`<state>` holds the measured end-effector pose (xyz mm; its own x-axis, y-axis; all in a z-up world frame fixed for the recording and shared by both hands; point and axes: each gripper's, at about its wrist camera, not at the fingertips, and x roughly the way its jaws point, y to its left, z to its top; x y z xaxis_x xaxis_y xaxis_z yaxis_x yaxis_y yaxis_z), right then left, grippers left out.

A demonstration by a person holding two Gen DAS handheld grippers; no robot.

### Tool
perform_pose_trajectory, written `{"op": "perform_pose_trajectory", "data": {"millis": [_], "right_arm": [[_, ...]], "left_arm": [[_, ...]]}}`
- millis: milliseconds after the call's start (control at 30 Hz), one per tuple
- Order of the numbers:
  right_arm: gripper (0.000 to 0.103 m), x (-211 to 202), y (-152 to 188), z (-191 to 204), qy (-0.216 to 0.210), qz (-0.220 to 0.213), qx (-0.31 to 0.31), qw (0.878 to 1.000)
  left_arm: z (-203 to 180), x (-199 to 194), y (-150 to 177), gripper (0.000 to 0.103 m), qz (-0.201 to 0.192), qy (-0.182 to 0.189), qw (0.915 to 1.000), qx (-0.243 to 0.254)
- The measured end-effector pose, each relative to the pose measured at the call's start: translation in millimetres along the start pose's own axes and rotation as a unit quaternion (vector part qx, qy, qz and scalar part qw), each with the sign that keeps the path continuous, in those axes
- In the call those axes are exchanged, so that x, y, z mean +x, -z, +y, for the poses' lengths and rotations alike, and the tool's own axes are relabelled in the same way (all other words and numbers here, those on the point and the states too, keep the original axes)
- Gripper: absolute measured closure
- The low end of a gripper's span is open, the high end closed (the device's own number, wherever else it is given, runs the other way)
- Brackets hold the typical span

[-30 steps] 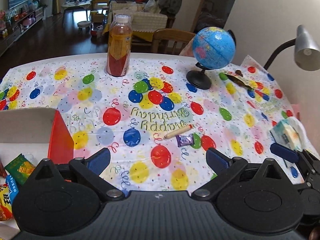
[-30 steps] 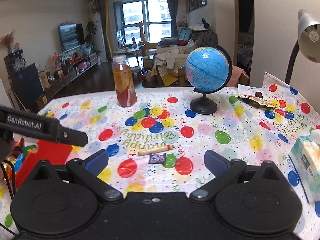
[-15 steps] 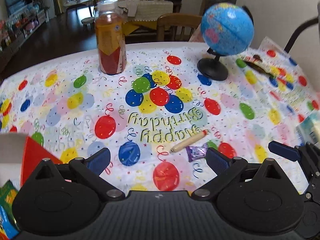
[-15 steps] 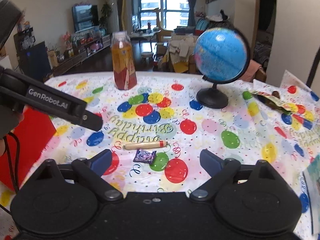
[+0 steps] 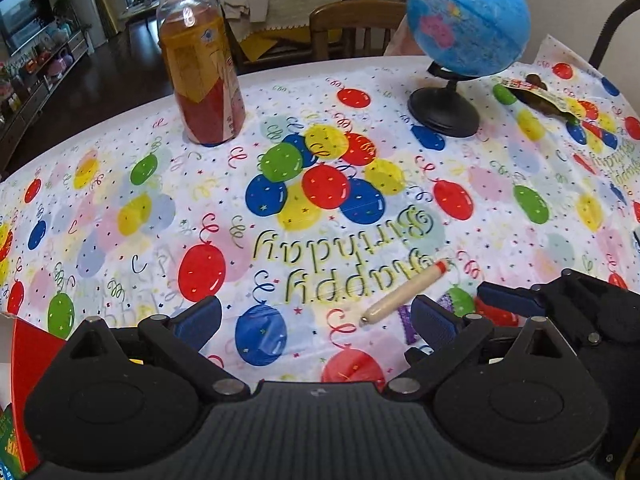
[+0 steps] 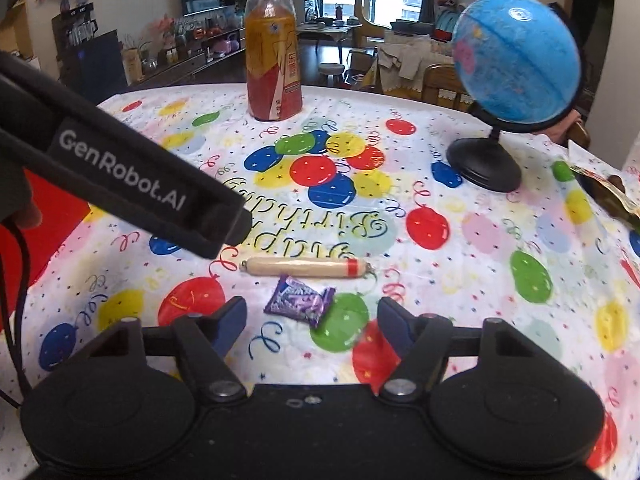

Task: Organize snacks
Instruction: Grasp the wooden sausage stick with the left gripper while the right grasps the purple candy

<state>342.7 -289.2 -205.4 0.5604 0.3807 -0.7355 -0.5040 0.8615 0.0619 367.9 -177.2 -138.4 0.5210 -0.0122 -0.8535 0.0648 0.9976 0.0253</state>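
- Both grippers have come closer to the snacks since a second ago.
- Right gripper (image 6: 310, 318), fingers spread, hangs over one purple candy (image 6: 300, 300); one sausage stick (image 6: 306, 267) lies at its 12 o'clock.
- Left gripper (image 5: 316, 314) is spread, empty.
- One bottle (image 6: 273, 54) and one globe (image 6: 516, 62) stand far behind.

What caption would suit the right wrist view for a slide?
Open right gripper approaches a purple candy lying beside a sausage stick on the balloon tablecloth.
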Motion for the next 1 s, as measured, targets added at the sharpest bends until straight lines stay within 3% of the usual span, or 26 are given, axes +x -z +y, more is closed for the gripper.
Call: {"op": "perform_pose_trajectory", "data": {"millis": [400, 700, 800, 933, 1000], "right_arm": [[0.074, 9.6, -0.3, 0.0, -0.013, 0.001, -0.014, 1.0], [0.076, -15.4, 13.3, -38.4, 0.011, 0.004, 0.045, 0.999], [0.076, -23.8, 18.9, -47.9, 0.021, 0.003, 0.06, 0.998], [0.076, -28.2, 23.2, -56.4, 0.029, 0.002, 0.077, 0.997], [0.076, -29.2, 24.8, -59.0, 0.031, 0.001, 0.084, 0.996]], "left_arm": [[-4.8, 11.4, -2.8, 0.006, 0.003, 0.003, 0.9999, 0.014], [-28.1, 23.9, -3.1, 0.01, 0.003, 0.024, 0.9982, 0.055], [-35.1, 33.3, -3.9, 0.017, 0.01, 0.029, 0.9974, 0.065], [-44.2, 46.9, -4.2, 0.036, 0.025, 0.04, 0.9952, 0.086], [-48.4, 51.7, -4.1, 0.039, 0.028, 0.049, 0.9935, 0.099]]}}
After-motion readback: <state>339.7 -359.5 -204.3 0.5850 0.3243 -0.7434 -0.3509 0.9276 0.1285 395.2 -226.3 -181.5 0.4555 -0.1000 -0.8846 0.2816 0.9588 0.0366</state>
